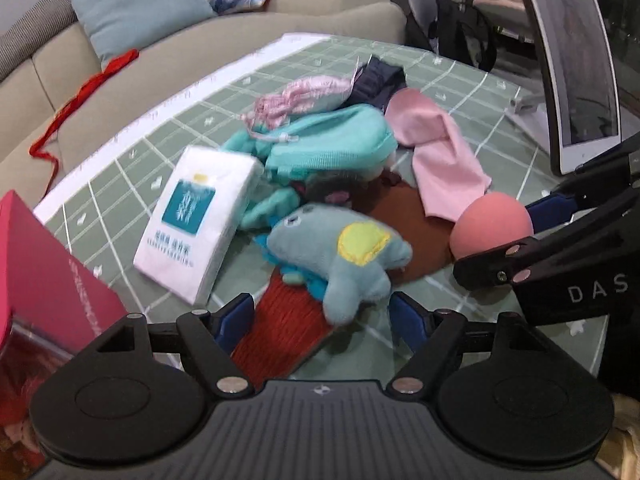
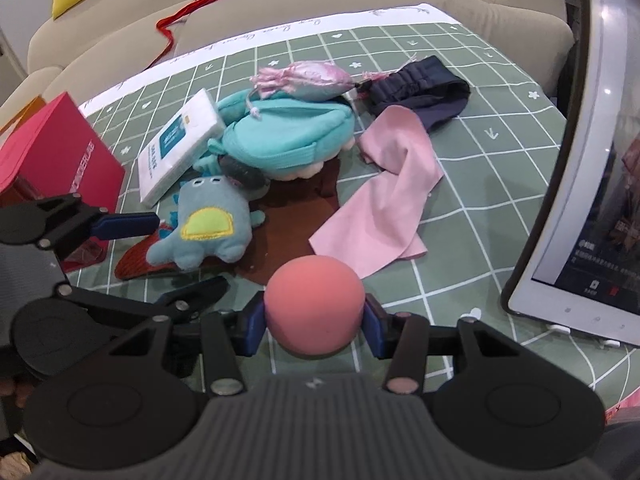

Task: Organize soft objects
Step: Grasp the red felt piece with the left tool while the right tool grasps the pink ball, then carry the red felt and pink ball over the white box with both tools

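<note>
- Left wrist view: the left gripper [image 1: 322, 320] hangs with its jaws spread wide and nothing between the pads, pointing down at the blue plush toy [image 1: 340, 248] that lies on a red knitted piece [image 1: 280, 320] on the green checked tablecloth [image 1: 500, 120].
- To take the toy well, I would bring the pads down either side of its body, not its limb, and close only once they clear the knit below, so that only the toy lifts.
- At the right of this view the right gripper [image 1: 516, 228] pinches a pink ball [image 1: 492, 226]; the edges are blurred, so the contact reads better from the other camera.
- Right wrist view: the right gripper [image 2: 316, 320] has its blue pads pressed on both sides of the pink ball [image 2: 315, 306], apparently held just above the cloth.
- Keep that grip steady while the other hand works.
- Count here: one ball, one blue plush toy [image 2: 208, 224], one teal pouch [image 2: 288, 136], one pink cloth [image 2: 384, 204], one navy cloth [image 2: 420, 88], one shiny pink pouch [image 2: 308, 78], one tissue pack [image 2: 180, 140], one red box [image 2: 60, 152], one brown cloth [image 2: 292, 232], one tablet [image 2: 592, 184].
</note>
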A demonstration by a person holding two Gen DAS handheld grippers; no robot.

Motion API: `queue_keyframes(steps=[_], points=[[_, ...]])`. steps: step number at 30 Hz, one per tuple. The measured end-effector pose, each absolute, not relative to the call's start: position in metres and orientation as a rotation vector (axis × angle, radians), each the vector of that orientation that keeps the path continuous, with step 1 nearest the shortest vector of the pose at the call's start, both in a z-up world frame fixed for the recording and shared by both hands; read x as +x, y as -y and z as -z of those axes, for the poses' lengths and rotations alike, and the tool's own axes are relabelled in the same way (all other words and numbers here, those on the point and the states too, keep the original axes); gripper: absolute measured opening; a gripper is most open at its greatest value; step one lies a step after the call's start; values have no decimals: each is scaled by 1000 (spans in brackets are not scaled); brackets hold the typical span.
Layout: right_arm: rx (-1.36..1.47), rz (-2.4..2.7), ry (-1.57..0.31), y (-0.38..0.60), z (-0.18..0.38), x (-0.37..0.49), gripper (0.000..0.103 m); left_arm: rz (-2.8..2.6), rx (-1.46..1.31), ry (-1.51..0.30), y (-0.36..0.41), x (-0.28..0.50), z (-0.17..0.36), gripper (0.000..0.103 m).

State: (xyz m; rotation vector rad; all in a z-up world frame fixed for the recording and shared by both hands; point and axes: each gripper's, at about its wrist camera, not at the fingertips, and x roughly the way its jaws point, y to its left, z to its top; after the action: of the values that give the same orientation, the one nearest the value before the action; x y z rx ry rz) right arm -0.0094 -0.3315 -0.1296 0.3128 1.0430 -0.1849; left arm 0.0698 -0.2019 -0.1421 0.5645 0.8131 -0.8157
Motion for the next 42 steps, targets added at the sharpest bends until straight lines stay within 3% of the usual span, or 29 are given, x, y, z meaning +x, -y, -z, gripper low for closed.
queue_keyframes(steps=[5,7,14,26,42], points=[[311,179,-1048,331,130,-10,49,820,532,-793,202,72,144,61],[300,178,-1049,330,129,-10,49,825,486,-823,199,75,143,53],[339,180,-1054,335,130,-10,50,778,422,-834,188,66,140,40],[335,183,-1051,332,129,-11,49,670,-33,-1067,129,64,122,37],[346,235,-992,329,104,-23,48,590,-92,-1095,123,71,109,37]])
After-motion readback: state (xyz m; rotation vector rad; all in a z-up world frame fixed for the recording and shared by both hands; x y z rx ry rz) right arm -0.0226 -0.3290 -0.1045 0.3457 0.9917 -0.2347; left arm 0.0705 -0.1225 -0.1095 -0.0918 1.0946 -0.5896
